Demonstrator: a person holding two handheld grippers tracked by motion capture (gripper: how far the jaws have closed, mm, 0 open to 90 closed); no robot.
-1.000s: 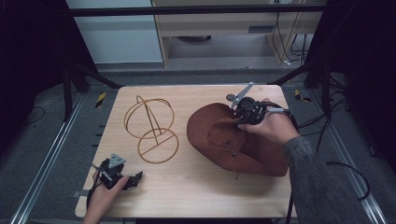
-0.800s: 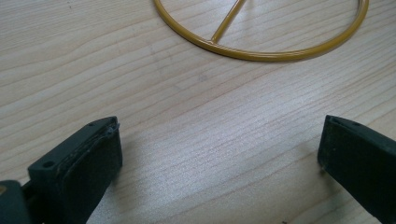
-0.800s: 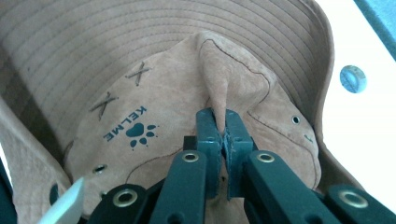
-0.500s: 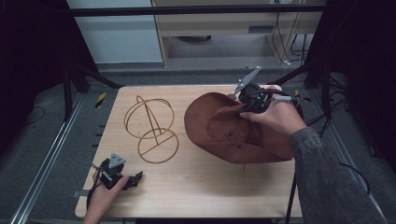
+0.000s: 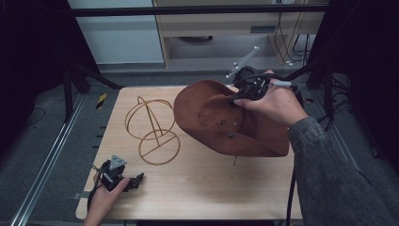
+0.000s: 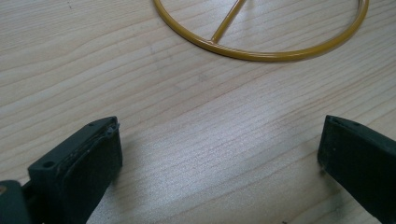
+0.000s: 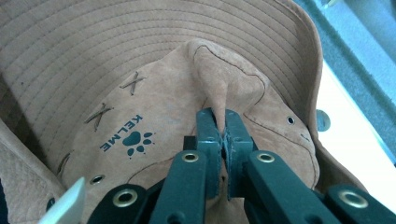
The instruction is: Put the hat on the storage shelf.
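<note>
my right gripper [image 7: 223, 140] pinches only a fold of the brown hat [image 5: 211, 117]; it could slip out. left gripper [image 6: 219, 154] rests wide, idle on the table [image 5: 197, 188]

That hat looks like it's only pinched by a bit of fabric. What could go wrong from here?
The right tongs grip only a small fold of the brown hat's crown, so it might slip free. The hat hangs tilted close beside the thin wire stand; its wide brim could knock the stand over. The left tongs rest open, far from steadying it.
</note>
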